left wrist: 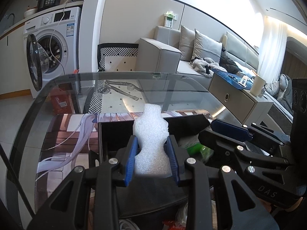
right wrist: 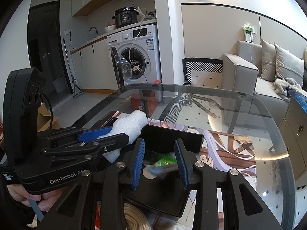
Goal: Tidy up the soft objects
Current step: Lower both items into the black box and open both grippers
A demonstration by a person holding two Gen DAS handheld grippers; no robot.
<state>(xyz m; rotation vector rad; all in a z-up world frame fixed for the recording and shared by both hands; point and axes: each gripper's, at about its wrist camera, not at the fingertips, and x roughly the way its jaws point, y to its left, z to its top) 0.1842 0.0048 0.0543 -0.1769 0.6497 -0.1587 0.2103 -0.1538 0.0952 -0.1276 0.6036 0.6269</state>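
Note:
My left gripper (left wrist: 152, 155) is shut on a white foam piece (left wrist: 150, 134), held upright over the near edge of a black box (left wrist: 115, 132). It also shows in the right wrist view (right wrist: 103, 136), with the foam piece (right wrist: 130, 124) beside the black box (right wrist: 190, 140). My right gripper (right wrist: 160, 163) is open and empty above the box, where a green packet (right wrist: 165, 160) and a silver disc (right wrist: 149, 172) lie. The right gripper (left wrist: 230, 132) also shows in the left wrist view, over the green packet (left wrist: 197, 147).
The box stands on a printed mat (right wrist: 230, 149) on a glass table (right wrist: 249, 103). A grey sofa (left wrist: 163, 57) with cushions, a cabinet (left wrist: 239, 99) and a washing machine (right wrist: 138, 57) with its door open stand beyond. A cable coil (right wrist: 134, 218) lies near me.

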